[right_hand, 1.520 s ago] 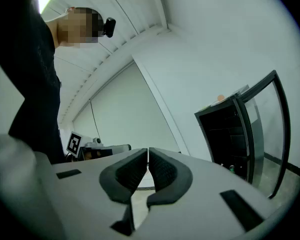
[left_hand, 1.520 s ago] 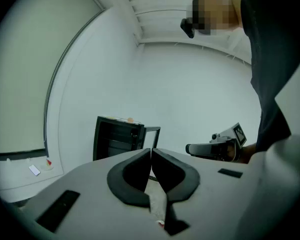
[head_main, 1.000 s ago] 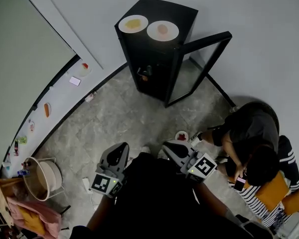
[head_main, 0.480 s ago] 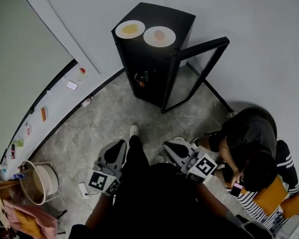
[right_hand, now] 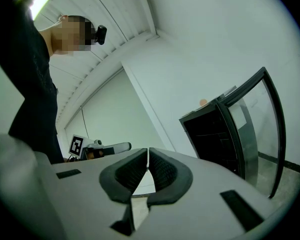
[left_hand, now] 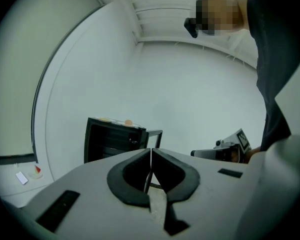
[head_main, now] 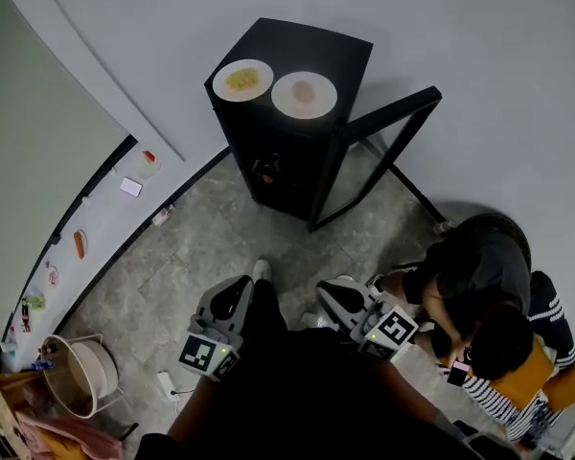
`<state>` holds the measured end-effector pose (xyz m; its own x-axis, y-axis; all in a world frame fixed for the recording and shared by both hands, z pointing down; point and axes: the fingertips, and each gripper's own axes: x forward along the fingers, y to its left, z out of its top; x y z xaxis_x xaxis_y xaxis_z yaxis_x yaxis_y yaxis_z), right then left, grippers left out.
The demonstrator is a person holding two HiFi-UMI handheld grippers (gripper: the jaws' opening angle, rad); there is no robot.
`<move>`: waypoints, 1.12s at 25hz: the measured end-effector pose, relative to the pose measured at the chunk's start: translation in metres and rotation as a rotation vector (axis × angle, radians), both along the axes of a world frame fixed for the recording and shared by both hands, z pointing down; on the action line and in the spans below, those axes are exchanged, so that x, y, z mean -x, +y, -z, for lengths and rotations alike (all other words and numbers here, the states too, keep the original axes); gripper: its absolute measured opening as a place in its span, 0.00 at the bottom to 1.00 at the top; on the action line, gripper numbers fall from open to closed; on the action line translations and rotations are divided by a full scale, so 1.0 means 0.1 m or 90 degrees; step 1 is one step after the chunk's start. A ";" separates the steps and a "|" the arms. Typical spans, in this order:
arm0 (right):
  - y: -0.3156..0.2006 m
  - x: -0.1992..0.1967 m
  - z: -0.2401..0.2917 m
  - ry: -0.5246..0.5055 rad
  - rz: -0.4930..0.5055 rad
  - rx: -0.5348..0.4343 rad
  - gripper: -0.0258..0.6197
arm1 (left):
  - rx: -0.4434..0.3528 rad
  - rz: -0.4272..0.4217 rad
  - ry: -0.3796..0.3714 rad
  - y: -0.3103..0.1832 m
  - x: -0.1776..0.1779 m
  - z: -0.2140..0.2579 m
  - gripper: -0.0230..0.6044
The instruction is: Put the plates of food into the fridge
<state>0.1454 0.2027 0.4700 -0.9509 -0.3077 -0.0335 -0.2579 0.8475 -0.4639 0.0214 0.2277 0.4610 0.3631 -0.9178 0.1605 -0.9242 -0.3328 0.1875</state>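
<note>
Plates of food: yellow-food plate (head_main: 242, 80) and pink-food plate (head_main: 304, 95), side by side on top of the black fridge (head_main: 297, 166).
Door (head_main: 388, 142): swung open, shelves dark inside.
Left gripper (left_hand: 150, 156): jaws together, nothing between.
Right gripper (right_hand: 148, 159): jaws together, empty.
Step in hand: approach, by the look of it; both grippers well apart from the fridge.
Next move: probably closing in, parting the jaws, taking one plate by the rim and keeping it level.

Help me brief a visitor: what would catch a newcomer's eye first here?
The tall black fridge against the white wall, its glass door swung open. Two round white plates of food sit side by side on its top, not yet inside. At the right, a person in a dark top crouches.
</note>
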 end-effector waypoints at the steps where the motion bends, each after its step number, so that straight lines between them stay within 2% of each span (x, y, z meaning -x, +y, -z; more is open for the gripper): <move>1: -0.07 0.05 -0.01 0.002 -0.001 0.002 0.09 | 0.002 -0.001 0.004 -0.08 0.05 0.00 0.08; 5: -0.39 0.30 -0.01 0.013 -0.012 0.005 0.09 | 0.009 -0.013 0.013 -0.39 0.30 -0.02 0.08; 10: -0.83 0.68 0.07 -0.007 -0.036 0.011 0.09 | 0.007 -0.031 0.018 -0.82 0.70 0.01 0.08; 14: -1.15 0.96 0.07 0.022 -0.064 -0.008 0.09 | -0.001 -0.063 0.012 -1.14 0.99 0.01 0.08; 19: -1.47 1.28 0.14 0.018 -0.110 -0.001 0.09 | -0.003 -0.095 0.021 -1.51 1.35 0.01 0.08; 28: -1.96 1.45 0.13 0.077 -0.186 -0.036 0.09 | 0.001 -0.115 0.023 -2.06 1.82 0.03 0.08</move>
